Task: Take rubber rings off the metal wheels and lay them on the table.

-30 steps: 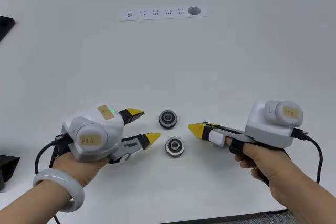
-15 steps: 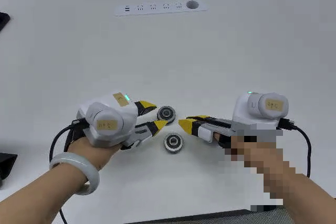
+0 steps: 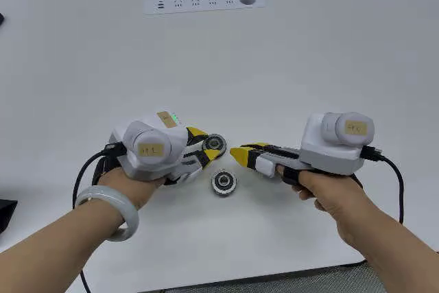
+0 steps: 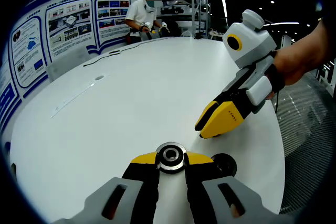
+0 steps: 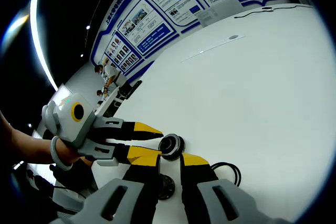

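The white bench (image 3: 329, 66) runs wide and bare up to a power strip (image 3: 204, 1) at its far edge. The step in hand looks to be pinning the far wheel (image 3: 215, 144) so that its ring can be peeled. To do this well, the left tool (image 3: 203, 146) should bear on the metal faces or hub and not on the rubber. It should also keep the wheel low and steady while the right tool (image 3: 239, 155) works one tip under the ring's edge and rolls it off sideways. The left tool's jaws are narrowed to the wheel's width, and in its own view the yellow tips seem to touch the wheel on both sides. The right tool hovers just beside that wheel with its tips aimed at it. Its jaws are drawn close with nothing between them, but I cannot tell whether they are fully closed. The near wheel (image 3: 223, 182) lies on the bench just beside both tools, untouched, with its black rubber ring (image 3: 232, 183) on.
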Tool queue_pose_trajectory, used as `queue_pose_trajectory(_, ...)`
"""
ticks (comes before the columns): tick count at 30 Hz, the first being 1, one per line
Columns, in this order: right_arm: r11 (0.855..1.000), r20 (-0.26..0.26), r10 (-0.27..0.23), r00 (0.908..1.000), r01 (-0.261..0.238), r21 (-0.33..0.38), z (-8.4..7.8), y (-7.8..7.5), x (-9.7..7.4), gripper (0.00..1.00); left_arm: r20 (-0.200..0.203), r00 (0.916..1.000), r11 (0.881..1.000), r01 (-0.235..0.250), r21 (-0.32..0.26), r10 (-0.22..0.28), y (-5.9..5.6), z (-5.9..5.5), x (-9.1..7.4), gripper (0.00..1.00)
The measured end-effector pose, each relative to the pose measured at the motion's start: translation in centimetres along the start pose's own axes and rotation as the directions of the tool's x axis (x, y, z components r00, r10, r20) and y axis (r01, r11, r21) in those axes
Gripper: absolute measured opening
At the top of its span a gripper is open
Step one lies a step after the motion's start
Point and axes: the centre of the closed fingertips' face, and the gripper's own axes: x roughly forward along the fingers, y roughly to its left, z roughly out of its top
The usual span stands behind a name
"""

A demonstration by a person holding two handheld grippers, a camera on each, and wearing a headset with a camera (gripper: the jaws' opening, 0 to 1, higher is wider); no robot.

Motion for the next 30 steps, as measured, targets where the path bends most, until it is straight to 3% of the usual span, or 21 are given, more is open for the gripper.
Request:
queue_pose_trajectory(12,0.999,0.011,0.007,0.9999,-0.007,0.034,0.5,-0.4,0.7,0.17,-0.031,0.9994,1.000,0.016,0.012,-0.016,-0.1,-0.6,0.5,0.16)
queue_pose_trajectory(30,0.996,-0.017,0.033,0.9993,-0.031,0.080,0.3,-0.8,3.0,0.18,-0.016,0.9995,1.000,0.026,0.016,-0.026,0.0,-0.4,0.7,0.13)
